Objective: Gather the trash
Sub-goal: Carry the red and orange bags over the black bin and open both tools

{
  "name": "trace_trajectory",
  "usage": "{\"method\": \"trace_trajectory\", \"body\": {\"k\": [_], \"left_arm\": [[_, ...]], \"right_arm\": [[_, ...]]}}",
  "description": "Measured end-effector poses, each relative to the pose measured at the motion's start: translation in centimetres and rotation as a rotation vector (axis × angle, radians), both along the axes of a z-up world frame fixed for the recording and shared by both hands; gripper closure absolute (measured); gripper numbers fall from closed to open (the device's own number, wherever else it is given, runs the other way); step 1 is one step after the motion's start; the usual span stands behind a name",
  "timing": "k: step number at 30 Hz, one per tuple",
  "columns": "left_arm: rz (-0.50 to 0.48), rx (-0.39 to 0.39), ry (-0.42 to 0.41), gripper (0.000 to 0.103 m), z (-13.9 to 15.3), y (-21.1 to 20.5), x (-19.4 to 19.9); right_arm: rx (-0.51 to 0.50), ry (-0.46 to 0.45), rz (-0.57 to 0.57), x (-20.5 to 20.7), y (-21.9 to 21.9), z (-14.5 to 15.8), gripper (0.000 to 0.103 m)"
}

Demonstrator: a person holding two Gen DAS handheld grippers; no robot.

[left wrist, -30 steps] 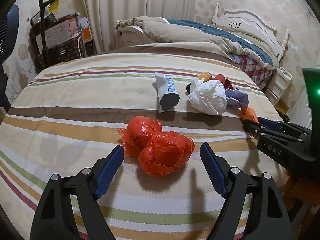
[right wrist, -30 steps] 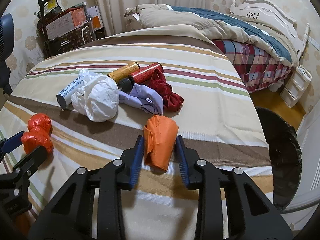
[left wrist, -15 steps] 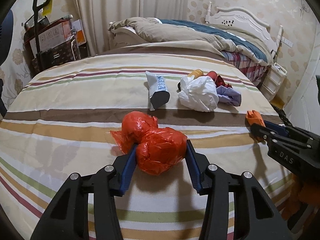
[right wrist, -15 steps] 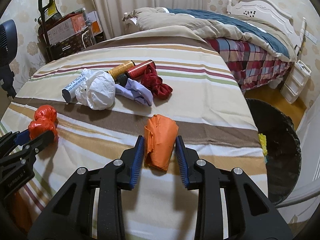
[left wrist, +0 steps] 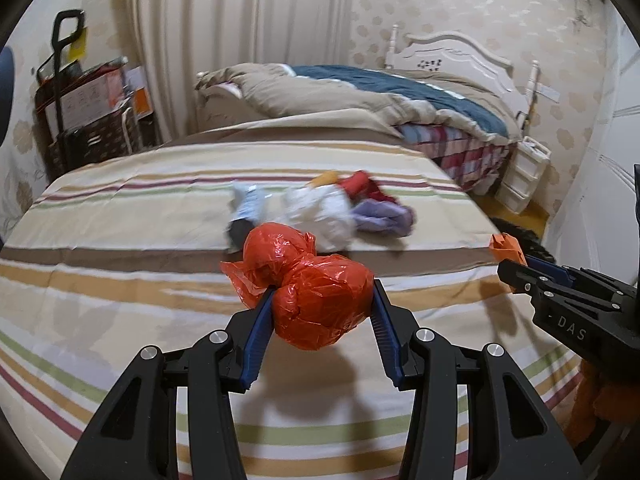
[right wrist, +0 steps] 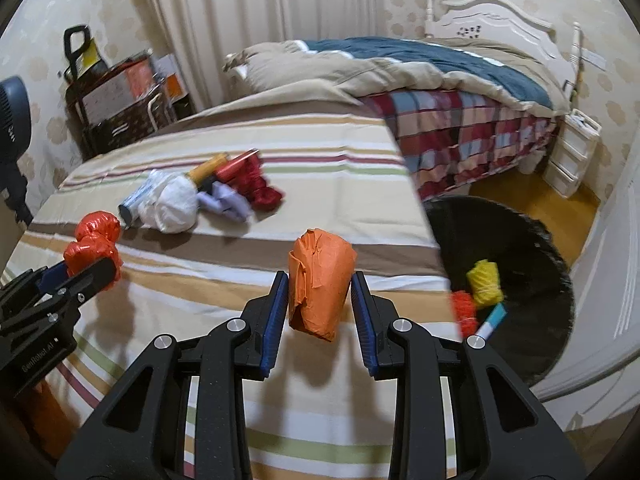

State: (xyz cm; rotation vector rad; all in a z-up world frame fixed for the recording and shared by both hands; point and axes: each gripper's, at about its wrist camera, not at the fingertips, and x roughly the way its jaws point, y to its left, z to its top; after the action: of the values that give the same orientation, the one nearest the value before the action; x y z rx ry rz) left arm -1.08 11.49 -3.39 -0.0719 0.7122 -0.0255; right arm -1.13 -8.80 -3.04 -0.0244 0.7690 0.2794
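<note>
My left gripper (left wrist: 322, 304) is shut on a crumpled red plastic bag (left wrist: 312, 284) and holds it above the striped bedcover (left wrist: 120, 280). The red bag also shows in the right wrist view (right wrist: 94, 246). My right gripper (right wrist: 320, 300) is shut on a folded orange wrapper (right wrist: 320, 280), lifted off the bedcover, left of a black trash bin (right wrist: 516, 260) on the floor. The wrapper also shows in the left wrist view (left wrist: 507, 246). More trash lies further back: a white bag (right wrist: 170, 204), a grey tube (right wrist: 138, 200), a purple wrapper (right wrist: 228, 202), red foil (right wrist: 260, 188) and two cans (right wrist: 218, 166).
The bin holds yellow (right wrist: 486, 282) and red (right wrist: 464, 308) scraps. A second bed with a rumpled duvet (right wrist: 400, 64) stands behind. White drawers (right wrist: 572, 152) stand at the far right, a trolley with boxes (right wrist: 116, 104) at the back left.
My left gripper closed on the red bag and lifted it. My right gripper lifted the orange wrapper and moved right, so the bin's inside is in view.
</note>
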Motion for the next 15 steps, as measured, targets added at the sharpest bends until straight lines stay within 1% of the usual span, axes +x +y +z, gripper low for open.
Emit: {"method": "trace_trajectory", "body": {"k": [9, 15], "left_arm": [[-0.116, -0.005, -0.03, 0.056, 1.1, -6.1, 2.4], [-0.184, -0.018, -0.032, 0.056, 1.4, -9.8, 4.5]], "right_arm": [[0.005, -0.046, -0.114, 0.7, -5.6, 1.3, 0.072], [-0.003, -0.066, -0.187, 1.7, -9.1, 1.6, 0.072]]}}
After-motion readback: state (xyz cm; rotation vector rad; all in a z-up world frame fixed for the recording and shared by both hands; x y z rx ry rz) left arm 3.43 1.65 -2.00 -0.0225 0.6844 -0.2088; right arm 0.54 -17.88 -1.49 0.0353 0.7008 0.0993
